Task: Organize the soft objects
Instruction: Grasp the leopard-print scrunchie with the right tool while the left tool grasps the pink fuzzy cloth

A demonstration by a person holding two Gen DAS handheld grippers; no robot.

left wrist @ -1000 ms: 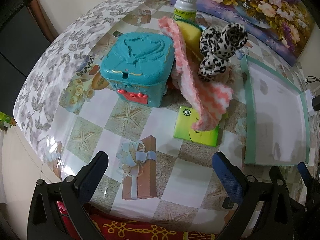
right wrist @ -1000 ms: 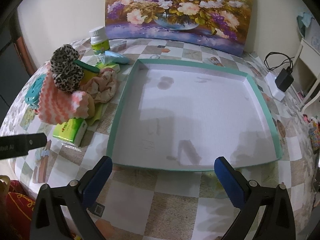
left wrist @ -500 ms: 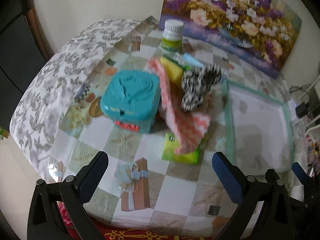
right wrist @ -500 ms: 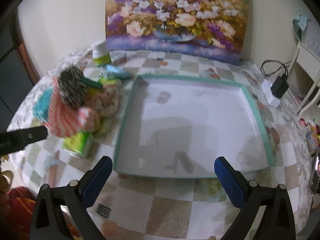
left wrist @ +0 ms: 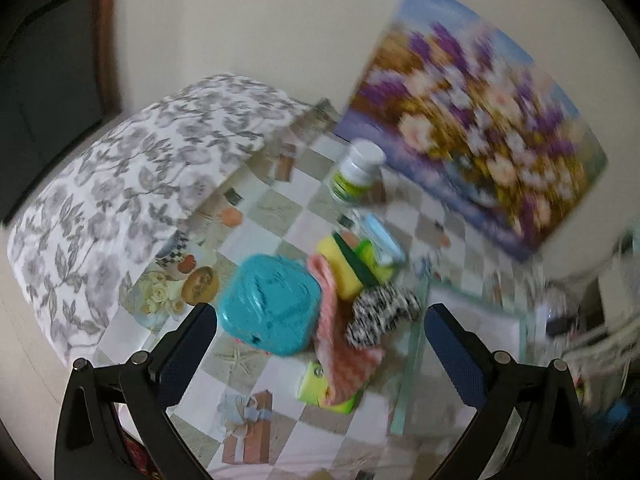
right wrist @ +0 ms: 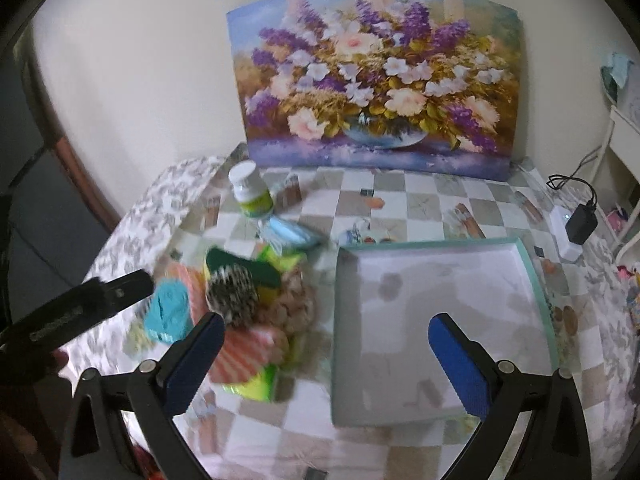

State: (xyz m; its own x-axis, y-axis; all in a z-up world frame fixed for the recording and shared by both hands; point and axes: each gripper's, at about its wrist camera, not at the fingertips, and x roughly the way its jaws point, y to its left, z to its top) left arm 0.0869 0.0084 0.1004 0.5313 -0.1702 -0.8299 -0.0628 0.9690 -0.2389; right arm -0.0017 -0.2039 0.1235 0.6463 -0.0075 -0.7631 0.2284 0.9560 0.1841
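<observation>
A heap of soft things lies left of the tray: a leopard-print plush (left wrist: 380, 314) (right wrist: 234, 294), a pink-and-white knitted cloth (left wrist: 340, 354) (right wrist: 244, 354), a yellow-green sponge (left wrist: 352, 270) (right wrist: 244, 268) and a beige crumpled cloth (right wrist: 294, 300). The white tray with a teal rim (right wrist: 340, 320) (left wrist: 414, 356) holds nothing. My left gripper (left wrist: 320, 340) is open, raised above and short of the heap. My right gripper (right wrist: 326, 354) is open, high over the tray's near left edge. Both views are blurred.
A teal plastic box (left wrist: 272, 306) sits left of the heap, a green tissue pack (left wrist: 320, 390) in front, a white bottle (right wrist: 252, 192) and a blue packet (right wrist: 292, 232) behind. A flower painting (right wrist: 376, 80) leans on the wall. A charger (right wrist: 582, 222) lies far right.
Both grippers have risen and pulled back from the table, so the heap and tray look smaller and farther. Nothing on the table has moved, and both grippers stay open.
</observation>
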